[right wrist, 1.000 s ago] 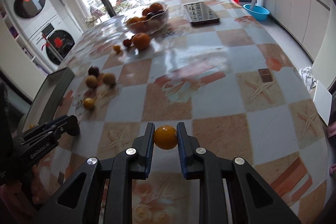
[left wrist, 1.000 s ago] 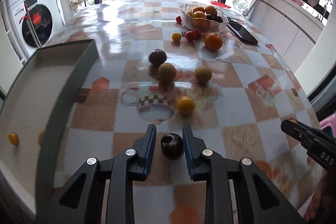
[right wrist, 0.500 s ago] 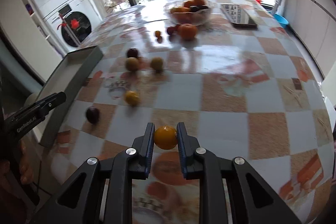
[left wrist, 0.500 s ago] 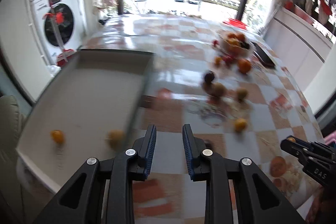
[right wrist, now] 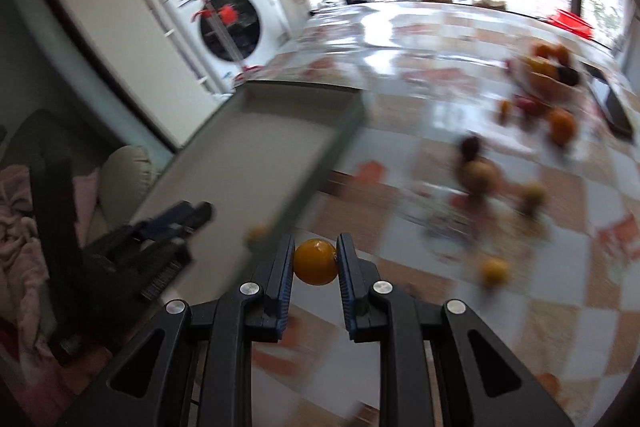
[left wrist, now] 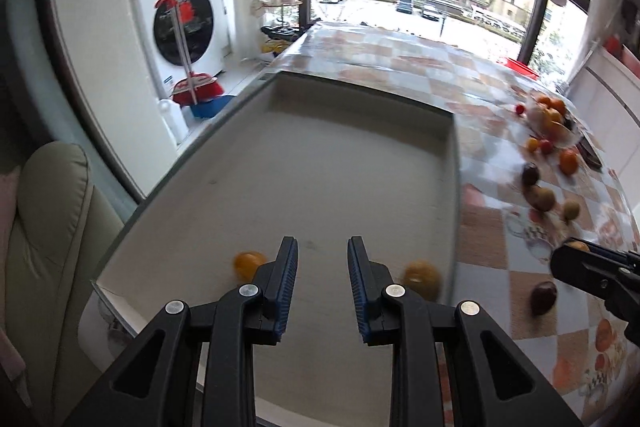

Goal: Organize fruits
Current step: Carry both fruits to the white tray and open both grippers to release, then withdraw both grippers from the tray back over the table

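Swung over the tray (left wrist: 304,155), left gripper (left wrist: 322,279) gapes; right gripper (right wrist: 316,263) clamps round yellow fruit (right wrist: 316,261).

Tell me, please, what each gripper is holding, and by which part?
Right gripper: round yellow-orange fruit, pinched across its sides. Left gripper: open, nothing held.

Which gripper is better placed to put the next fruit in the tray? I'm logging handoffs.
Right, probably. The right gripper is shut on a yellow fruit close beside the grey tray. The left gripper hovers over the tray with open, empty fingers.
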Demonstrator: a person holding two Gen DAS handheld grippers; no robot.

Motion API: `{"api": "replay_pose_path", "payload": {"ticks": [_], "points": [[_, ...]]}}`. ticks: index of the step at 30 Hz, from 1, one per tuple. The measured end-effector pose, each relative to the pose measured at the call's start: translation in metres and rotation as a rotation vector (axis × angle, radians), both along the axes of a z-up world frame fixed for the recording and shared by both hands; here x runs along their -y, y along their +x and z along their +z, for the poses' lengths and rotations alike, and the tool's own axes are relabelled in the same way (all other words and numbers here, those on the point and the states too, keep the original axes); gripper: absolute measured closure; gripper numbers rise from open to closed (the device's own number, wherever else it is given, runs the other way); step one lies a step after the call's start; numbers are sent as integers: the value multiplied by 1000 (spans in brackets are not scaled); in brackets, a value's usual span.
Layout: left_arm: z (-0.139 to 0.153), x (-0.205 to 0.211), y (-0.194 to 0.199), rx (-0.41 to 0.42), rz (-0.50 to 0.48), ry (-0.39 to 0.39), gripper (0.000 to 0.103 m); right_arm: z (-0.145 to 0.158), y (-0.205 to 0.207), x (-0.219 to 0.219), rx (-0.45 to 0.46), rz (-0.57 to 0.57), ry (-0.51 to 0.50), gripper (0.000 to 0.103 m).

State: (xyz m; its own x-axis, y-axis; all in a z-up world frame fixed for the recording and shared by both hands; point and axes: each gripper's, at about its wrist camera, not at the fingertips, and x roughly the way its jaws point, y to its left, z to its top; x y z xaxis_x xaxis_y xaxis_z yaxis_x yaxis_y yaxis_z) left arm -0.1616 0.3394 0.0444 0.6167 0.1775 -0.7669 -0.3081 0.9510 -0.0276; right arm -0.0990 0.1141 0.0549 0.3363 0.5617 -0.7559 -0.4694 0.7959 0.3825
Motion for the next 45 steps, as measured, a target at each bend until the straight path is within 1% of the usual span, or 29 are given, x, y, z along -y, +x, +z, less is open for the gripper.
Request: {"api": "replay_pose_path", "payload": {"ticks": [6, 9, 10, 11, 12, 13, 14, 15, 16, 19, 21, 22, 23, 24, 26, 29, 31, 32, 33, 34, 36, 38, 39, 40, 42, 45], "points": [[-6, -21, 3, -5, 47, 5, 75, 5, 8, -60, 2, 64, 13, 80], [-13, -26, 4, -9, 60, 2, 75, 2, 10, -77, -2, 79, 1, 79], [-14, -26, 3, -1, 63, 11, 71, 0, 11, -82, -12, 87, 0, 76], [-15, -26, 1, 4, 64, 19, 46, -1, 12, -86, -26, 99, 1, 65], [-16, -28, -1, 6, 68, 21, 27, -2, 12, -89, -32, 101, -3, 55], [-16, -28, -3, 22, 84, 24, 8, -2, 13, -87, -30, 96, -8, 30], [-14, -30, -8, 63, 106, 23, 8, 0, 12, -83, -17, 75, -17, 20], [-12, -29, -11, 97, 115, 16, 8, 1, 12, -78, -7, 63, -17, 20], [-11, -30, -12, 102, 111, 7, 8, 2, 11, -73, -1, 50, -16, 19], [-14, -28, -5, 52, 93, -5, 8, 2, 13, -52, -1, -6, -36, 17], [-12, -25, -5, 49, 89, -5, 8, 2, 13, -25, 18, -73, -51, 16], [-9, -21, -7, 58, 83, -8, 8, 3, 12, -13, 29, -103, -59, 11], [-6, -17, -8, 66, 73, -10, 8, 2, 11, 3, 41, -142, -68, 3], [-3, -13, -9, 72, 61, -12, 8, 2, 10, 17, 50, -172, -74, 0], [3, 0, -12, 83, 26, -9, 8, -2, 11, 50, 63, -243, -92, 0], [13, 32, -16, 103, -52, 22, 8, -17, 7, 108, 47, -372, -149, 0], [20, 61, -19, 127, -123, 53, 8, -30, 12, 143, 7, -447, -182, 0], [19, 72, -21, 130, -155, 60, 7, -39, 11, 162, -22, -493, -204, 0], [17, 89, -21, 126, -202, 69, 2, -47, 13, 176, -43, -522, -219, 0], [14, 100, -21, 121, -228, 77, 0, -55, 13, 190, -64, -553, -244, 0], [4, 125, -20, 95, -271, 99, 0, -66, 11, 207, -72, -584, -297, 0], [-7, 142, -16, 60, -306, 108, 0, -76, 8, 215, -66, -586, -339, 0], [-10, 147, -14, 58, -311, 117, 0, -76, 5, 213, -32, -576, -370, 0], [-14, 151, -12, 50, -313, 131, 0, -77, 3, 212, -3, -563, -379, 0], [-20, 157, -5, 23, -318, 149, 0, -78, 0, 214, 24, -564, -362, 0], [-29, 156, 6, -26, -314, 131, 0, -80, -1, 216, 42, -568, -358, 0]]}}
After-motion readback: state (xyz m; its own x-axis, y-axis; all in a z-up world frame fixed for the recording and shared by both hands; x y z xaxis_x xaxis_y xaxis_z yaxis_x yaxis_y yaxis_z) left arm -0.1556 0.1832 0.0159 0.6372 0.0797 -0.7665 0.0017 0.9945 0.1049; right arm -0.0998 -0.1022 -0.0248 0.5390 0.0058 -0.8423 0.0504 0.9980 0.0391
